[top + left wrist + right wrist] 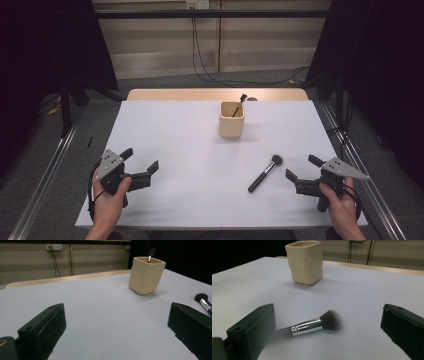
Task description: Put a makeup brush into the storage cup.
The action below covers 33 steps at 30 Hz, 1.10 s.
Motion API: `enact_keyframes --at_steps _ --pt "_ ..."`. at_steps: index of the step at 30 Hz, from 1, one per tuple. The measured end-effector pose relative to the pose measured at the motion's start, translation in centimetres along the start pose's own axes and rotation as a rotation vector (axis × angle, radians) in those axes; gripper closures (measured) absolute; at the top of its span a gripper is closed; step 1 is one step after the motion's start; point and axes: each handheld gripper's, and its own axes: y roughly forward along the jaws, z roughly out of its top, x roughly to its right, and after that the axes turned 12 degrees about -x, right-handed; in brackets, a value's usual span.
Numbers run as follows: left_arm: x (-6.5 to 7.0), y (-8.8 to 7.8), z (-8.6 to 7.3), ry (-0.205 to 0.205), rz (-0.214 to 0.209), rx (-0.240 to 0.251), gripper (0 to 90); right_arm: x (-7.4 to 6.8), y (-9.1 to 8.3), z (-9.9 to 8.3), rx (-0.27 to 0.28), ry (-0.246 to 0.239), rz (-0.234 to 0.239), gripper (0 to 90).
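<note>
I hold both my left tongs (142, 160) and right tongs (301, 168) wide over the white table (175, 130), a black-handled makeup brush (265, 173) lying near the right.

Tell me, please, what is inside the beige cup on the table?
Inside the beige cup stands one thin black brush, leaning so its dark tip rises above the rim. Its lower end and the cup's bottom are covered by the walls, so anything lying there cannot be seen.

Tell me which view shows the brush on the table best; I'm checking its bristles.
The right gripper view: the brush lies close, bristles and ferrule clear. The high view shows it whole but small; the left gripper view catches just its head at the edge.
</note>
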Motion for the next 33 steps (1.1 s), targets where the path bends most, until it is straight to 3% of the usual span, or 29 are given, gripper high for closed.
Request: enact_keyframes --at_steps 3,6,9,17,33 --pt "0.3 -0.7 -0.7 0.025 0.019 -0.011 2.0 0.1 -0.2 -0.1 0.005 0.007 -0.003 0.0" --pt "0.3 -1.3 -1.4 0.003 0.028 -0.004 2.1 0.2 -0.2 -0.1 0.008 0.013 -0.006 0.0" --pt "0.2 -1.5 -2.0 0.006 0.033 -0.002 2.0 0.1 -0.2 -0.1 0.007 0.009 -0.004 0.0" --pt "0.0 -1.7 -2.4 0.008 0.004 0.009 1.7 0.1 -0.3 0.0 0.010 0.009 0.002 0.0" --pt "-0.6 -1.9 -2.6 0.003 0.023 0.005 2.1 -0.3 0.2 0.2 0.007 0.004 0.014 0.0"
